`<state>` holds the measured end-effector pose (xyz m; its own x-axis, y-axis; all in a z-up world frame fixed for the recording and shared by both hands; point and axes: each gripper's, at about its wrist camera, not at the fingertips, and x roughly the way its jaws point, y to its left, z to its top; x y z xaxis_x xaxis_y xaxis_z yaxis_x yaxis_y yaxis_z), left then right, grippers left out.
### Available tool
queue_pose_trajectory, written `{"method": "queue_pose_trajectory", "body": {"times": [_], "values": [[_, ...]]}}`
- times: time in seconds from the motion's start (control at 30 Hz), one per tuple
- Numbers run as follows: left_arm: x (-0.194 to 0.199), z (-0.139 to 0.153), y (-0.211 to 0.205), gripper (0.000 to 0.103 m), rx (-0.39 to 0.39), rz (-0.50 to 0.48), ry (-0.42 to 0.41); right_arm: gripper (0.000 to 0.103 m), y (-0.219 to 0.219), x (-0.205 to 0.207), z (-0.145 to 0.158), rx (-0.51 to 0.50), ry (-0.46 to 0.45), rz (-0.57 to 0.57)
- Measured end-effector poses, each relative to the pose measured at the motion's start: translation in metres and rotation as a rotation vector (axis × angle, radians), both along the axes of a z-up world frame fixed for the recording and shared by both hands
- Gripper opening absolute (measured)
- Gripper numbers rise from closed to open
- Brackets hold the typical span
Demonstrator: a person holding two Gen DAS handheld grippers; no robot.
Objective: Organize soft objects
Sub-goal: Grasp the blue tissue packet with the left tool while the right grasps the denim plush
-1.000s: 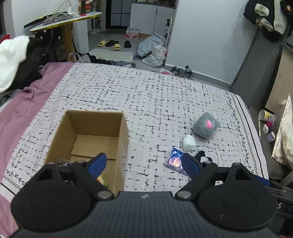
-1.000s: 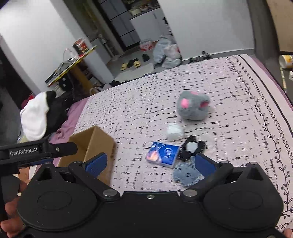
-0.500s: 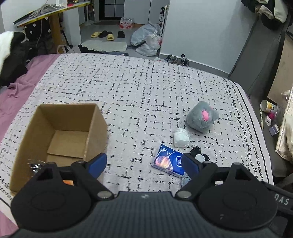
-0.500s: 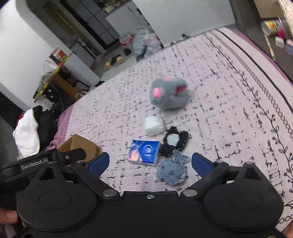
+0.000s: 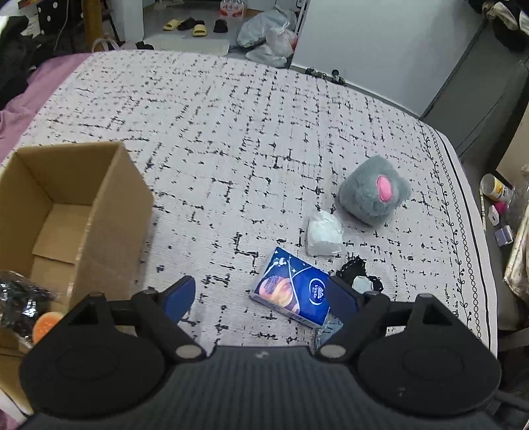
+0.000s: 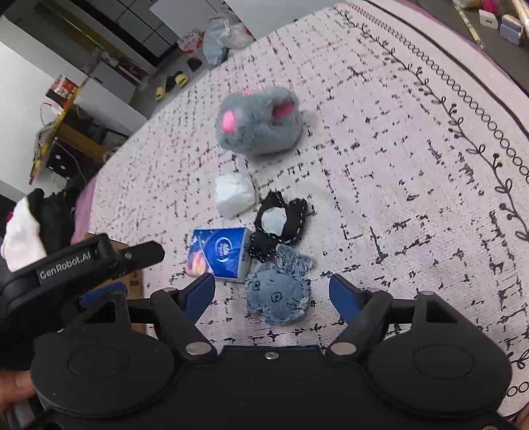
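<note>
On the bed lie a grey plush mouse (image 5: 372, 193) (image 6: 258, 120), a white soft wad (image 5: 323, 233) (image 6: 234, 194), a blue tissue pack (image 5: 292, 288) (image 6: 218, 254), a black stitched pouch (image 6: 279, 223) (image 5: 358, 277) and a blue denim toy (image 6: 281, 292). An open cardboard box (image 5: 109, 211) stands at the left with a dark item and an orange thing inside. My left gripper (image 5: 261, 297) is open and empty over the tissue pack. My right gripper (image 6: 272, 292) is open and empty, its fingers either side of the denim toy. The left gripper's body (image 6: 82, 261) shows in the right wrist view.
The patterned bedspread (image 5: 231, 132) ends at the right edge near a dark cabinet (image 5: 479, 99). Small items lie on the floor at right (image 5: 496, 192). Bags (image 5: 267, 39) and slippers (image 5: 185, 24) lie on the floor beyond the bed. Clothes are piled at the left (image 6: 26, 218).
Both grippers have moved forward and down toward the pile of soft objects. The box has slid left in the left wrist view. The denim toy now sits between the right fingers.
</note>
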<state>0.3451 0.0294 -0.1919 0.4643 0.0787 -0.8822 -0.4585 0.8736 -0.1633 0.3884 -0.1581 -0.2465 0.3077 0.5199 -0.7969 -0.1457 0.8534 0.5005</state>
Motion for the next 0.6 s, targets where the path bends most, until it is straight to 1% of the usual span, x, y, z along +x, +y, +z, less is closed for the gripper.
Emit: {"method": "queue_pose_trajectory", "body": {"times": [0.17, 0.23, 0.33, 0.4, 0.43, 0.47, 0.5, 0.53, 0.6], "values": [[0.009, -0.011, 0.001, 0.085, -0.022, -0.017, 0.008, 0.075, 0.011, 0.002, -0.010, -0.046, 0.006, 0.020], [0.012, -0.014, 0.000, 0.085, -0.022, -0.033, 0.009, 0.073, 0.017, 0.003, -0.015, -0.060, 0.009, 0.032], [0.016, -0.018, 0.000, 0.085, -0.031, -0.043, 0.015, 0.066, 0.027, 0.003, -0.023, -0.079, 0.014, 0.053], [0.018, -0.019, 0.002, 0.085, -0.041, -0.045, 0.016, 0.057, 0.034, 0.003, -0.030, -0.098, 0.018, 0.072], [0.019, -0.020, 0.002, 0.085, -0.041, -0.048, 0.015, 0.056, 0.037, 0.002, -0.034, -0.111, 0.019, 0.079], [0.021, -0.020, 0.003, 0.085, -0.039, -0.053, 0.013, 0.052, 0.039, 0.001, -0.037, -0.125, 0.011, 0.082], [0.022, -0.020, 0.003, 0.085, -0.035, -0.058, 0.011, 0.048, 0.040, 0.001, -0.037, -0.134, -0.005, 0.082], [0.023, -0.021, 0.002, 0.085, -0.028, -0.064, 0.010, 0.046, 0.040, 0.001, -0.036, -0.136, -0.012, 0.078], [0.026, -0.021, 0.000, 0.085, -0.011, -0.086, 0.003, 0.040, 0.035, 0.003, -0.035, -0.116, -0.005, 0.049]]}}
